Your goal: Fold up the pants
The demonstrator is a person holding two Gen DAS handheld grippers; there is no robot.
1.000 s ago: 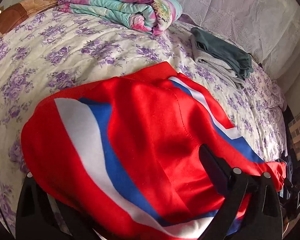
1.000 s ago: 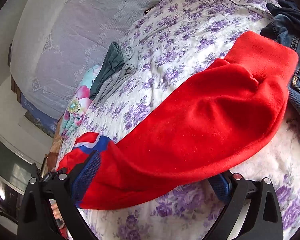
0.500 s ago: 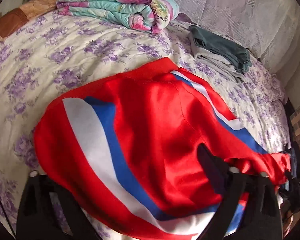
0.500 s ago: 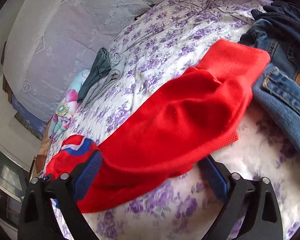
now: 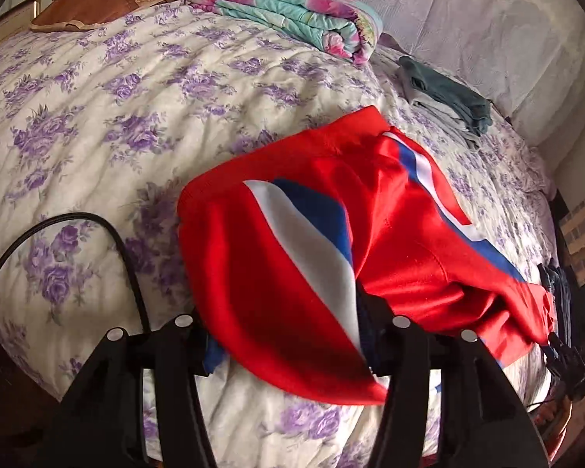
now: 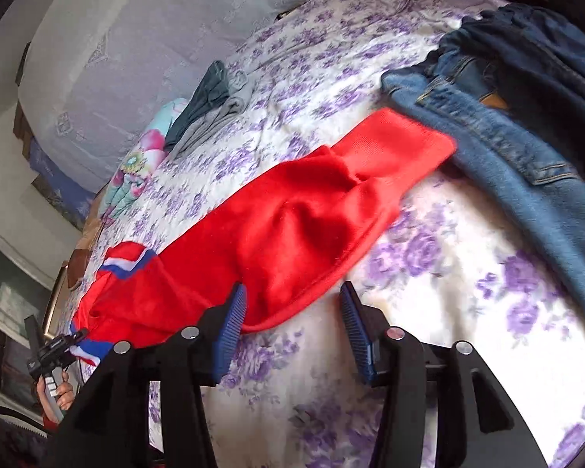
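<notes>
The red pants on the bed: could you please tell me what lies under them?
The red pants lie on the floral bedspread, cuff beside the jeans. Anything beneath the cloth is hidden.

- Daylight fills both of my views, bright and soft.
- On my right wrist view, the bedspread (image 6: 448, 273) glares near white, and the jeans (image 6: 526, 163) smear with motion blur.
- Fisheye bending curves everything; corners fall black.
- Soft shadows sit under the red pants (image 5: 331, 234).

Black gripper (image 6: 292, 335) frames, silver screws, ribbed blue pads (image 6: 230, 331).
</notes>
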